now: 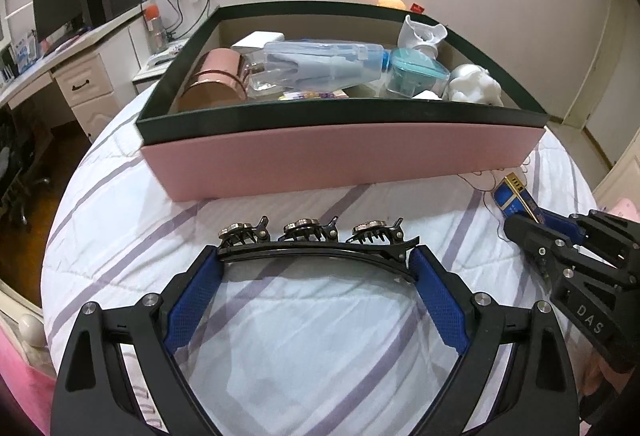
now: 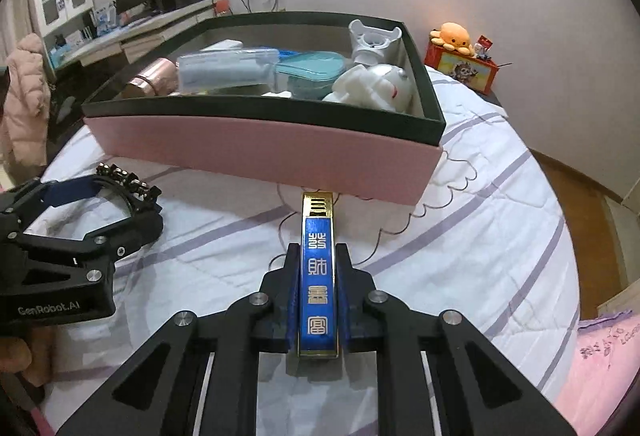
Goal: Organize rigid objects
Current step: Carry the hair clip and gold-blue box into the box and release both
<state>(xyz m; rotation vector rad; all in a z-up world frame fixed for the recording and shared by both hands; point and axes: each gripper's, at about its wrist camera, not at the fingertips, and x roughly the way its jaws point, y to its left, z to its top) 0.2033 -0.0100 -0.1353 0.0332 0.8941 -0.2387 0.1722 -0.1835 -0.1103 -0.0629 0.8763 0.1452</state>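
On the striped bedspread (image 1: 320,320), the left gripper (image 1: 318,268) stands with its jaws wide, its blue pads (image 1: 192,300) pressing on the two ends of a black hair-clip rack (image 1: 316,242) that spans the gap between them and carries three claw clips along its top; in the right wrist view the same gripper (image 2: 120,212) sits at the left side of the bed with the rack (image 2: 128,184) held across its tips. Beyond it, toward the far edge of the bed, lies the pink box (image 1: 340,156) with a dark green rim, holding a rose-gold cylinder (image 1: 216,80) at its left end, a clear plastic case (image 1: 320,68) in the middle, then a teal container (image 1: 416,72) and a white figurine (image 1: 476,84) at its right end. To the right, the right gripper (image 2: 318,256) has its jaws narrow, clamped on a blue and gold lighter (image 2: 318,276) whose gold end points at the box's near wall (image 2: 260,152), just short of it.
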